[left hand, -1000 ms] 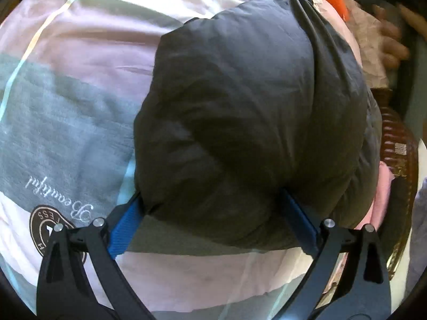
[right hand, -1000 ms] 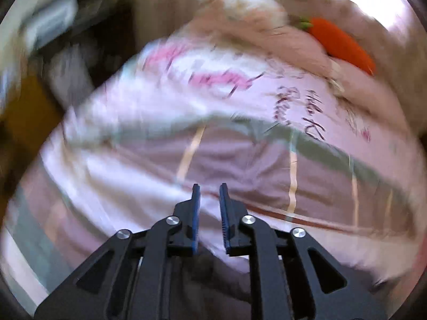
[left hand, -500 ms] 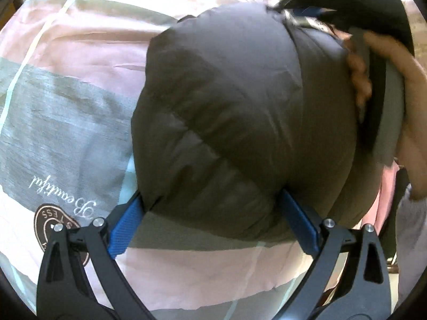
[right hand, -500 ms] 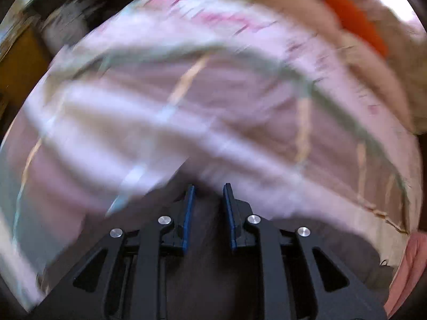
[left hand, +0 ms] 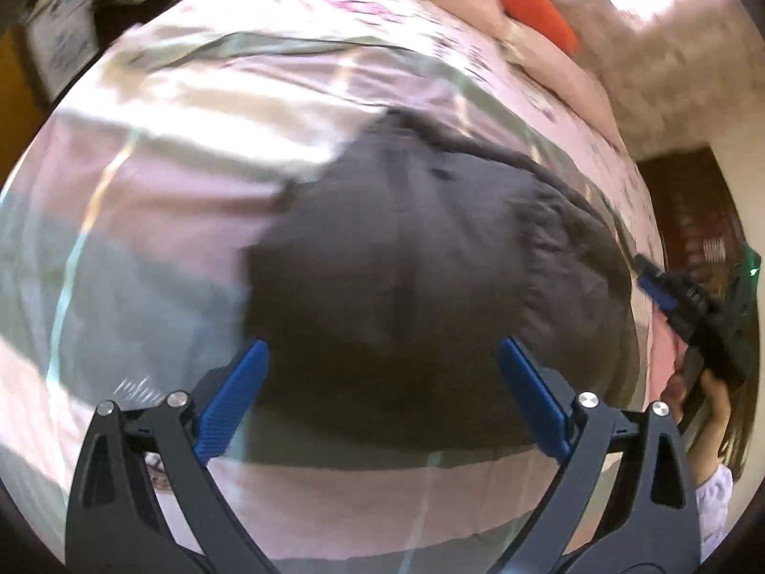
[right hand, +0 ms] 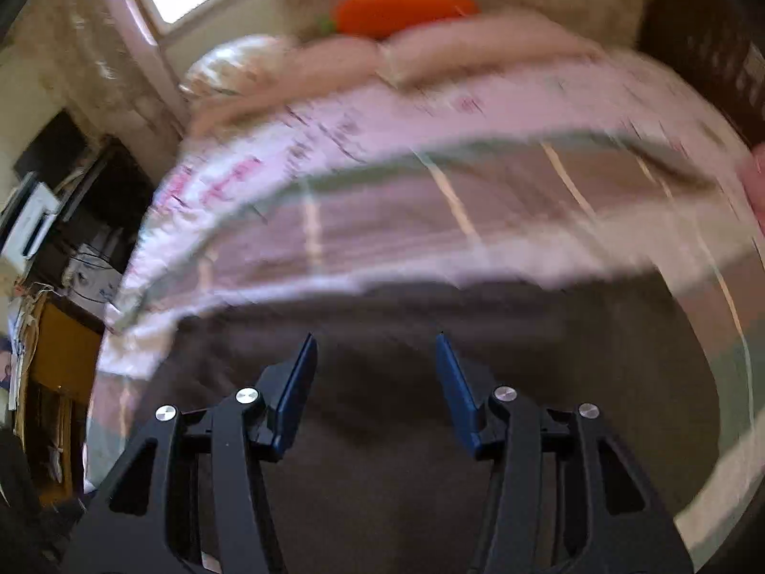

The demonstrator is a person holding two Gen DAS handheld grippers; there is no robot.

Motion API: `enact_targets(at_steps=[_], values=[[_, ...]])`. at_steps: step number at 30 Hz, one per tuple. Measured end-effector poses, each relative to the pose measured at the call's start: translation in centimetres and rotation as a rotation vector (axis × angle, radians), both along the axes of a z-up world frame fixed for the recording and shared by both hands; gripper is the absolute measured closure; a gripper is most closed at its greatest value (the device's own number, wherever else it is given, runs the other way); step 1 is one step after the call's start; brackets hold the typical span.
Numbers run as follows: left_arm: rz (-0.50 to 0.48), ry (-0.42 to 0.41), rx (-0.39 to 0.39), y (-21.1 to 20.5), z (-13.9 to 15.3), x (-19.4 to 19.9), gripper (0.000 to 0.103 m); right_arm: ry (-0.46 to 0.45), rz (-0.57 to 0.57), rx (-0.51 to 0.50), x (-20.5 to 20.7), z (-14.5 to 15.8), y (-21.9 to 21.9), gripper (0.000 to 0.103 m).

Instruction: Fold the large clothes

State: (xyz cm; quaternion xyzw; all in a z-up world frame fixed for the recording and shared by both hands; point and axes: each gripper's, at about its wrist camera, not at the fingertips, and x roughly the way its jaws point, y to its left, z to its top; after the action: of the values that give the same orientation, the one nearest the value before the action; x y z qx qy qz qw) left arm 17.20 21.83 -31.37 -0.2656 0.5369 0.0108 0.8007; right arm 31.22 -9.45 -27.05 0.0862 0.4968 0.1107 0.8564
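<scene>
A dark grey padded jacket [left hand: 411,287] lies folded in a bundle on the pink and grey striped bedcover [left hand: 143,158]. My left gripper [left hand: 382,343] hangs above its near edge, jaws wide open, and both blue fingertips are free of the cloth. In the right wrist view, blurred by motion, my right gripper [right hand: 375,336] is over the same jacket [right hand: 526,382]. Its jaws are opening, with nothing pinched between them. In the left wrist view a hand [left hand: 707,411] holds that gripper at the jacket's right side, and one blue finger [left hand: 656,290] shows.
An orange carrot-shaped plush [right hand: 401,9] and pink pillows [right hand: 478,43] lie at the head of the bed. Dark wooden furniture [left hand: 688,210] stands by the bed's right side. Shelves with clutter [right hand: 57,220] stand to the left.
My left gripper has lifted off the jacket, and its fingertips, earlier tucked against the bundle, now show. The right gripper swept across the bed to the jacket, and its jaws spread from nearly shut.
</scene>
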Motion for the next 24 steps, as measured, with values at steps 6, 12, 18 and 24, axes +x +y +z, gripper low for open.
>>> enact_targets(at_steps=[6,12,18,24], values=[[-0.129,0.002,0.004,-8.1,0.4,4.8,0.005,0.051,0.066,0.025,-0.9,-2.7,-0.6,0.051],[-0.209,0.020,0.246,-13.4,-0.2,8.8,0.005,0.014,0.056,-0.156,2.0,-5.3,-1.9,0.048],[0.027,0.069,0.258,-6.3,0.2,9.6,0.007,0.176,-0.376,-0.257,3.4,-7.5,-18.3,0.035],[-0.131,0.037,0.079,-14.1,0.2,13.5,0.007,0.027,-0.099,-0.045,0.3,-2.9,-11.5,0.035]])
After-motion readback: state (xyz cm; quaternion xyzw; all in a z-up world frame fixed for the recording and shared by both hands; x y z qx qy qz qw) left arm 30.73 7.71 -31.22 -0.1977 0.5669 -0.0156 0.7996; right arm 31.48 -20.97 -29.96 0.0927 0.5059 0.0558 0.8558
